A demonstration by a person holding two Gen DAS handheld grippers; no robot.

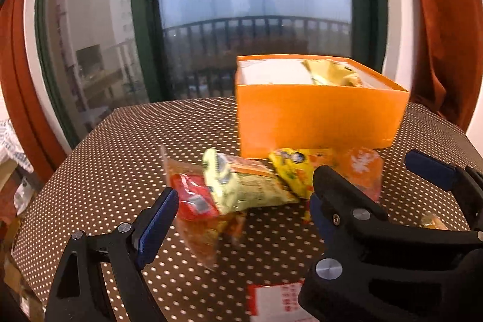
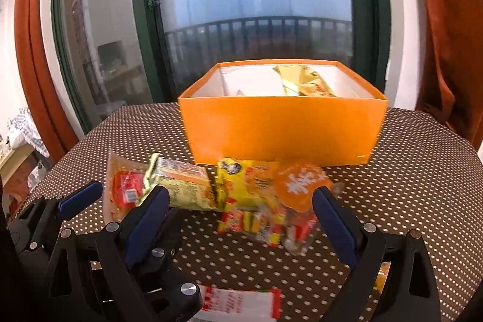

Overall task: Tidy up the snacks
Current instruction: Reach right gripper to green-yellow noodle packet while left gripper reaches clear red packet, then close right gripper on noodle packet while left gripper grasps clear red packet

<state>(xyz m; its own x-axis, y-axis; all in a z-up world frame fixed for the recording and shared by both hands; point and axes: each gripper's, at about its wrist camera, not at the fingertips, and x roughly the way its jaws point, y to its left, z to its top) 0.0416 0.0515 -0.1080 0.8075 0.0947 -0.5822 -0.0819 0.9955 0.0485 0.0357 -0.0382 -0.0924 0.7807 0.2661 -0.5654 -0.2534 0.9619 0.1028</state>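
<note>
Both grippers, left gripper [image 1: 241, 207] and right gripper [image 2: 238, 210], gape empty above the snack packets [image 1: 241, 186], picking pending; next, close on one for the orange box [image 1: 317, 116].

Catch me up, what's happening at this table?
A person holds two grippers over a snack pile on the dotted table. Left gripper and right gripper are both open and hold nothing. The pale green packet, yellow packet and the rest lie loose before the orange box, which already holds a gold packet.
</note>
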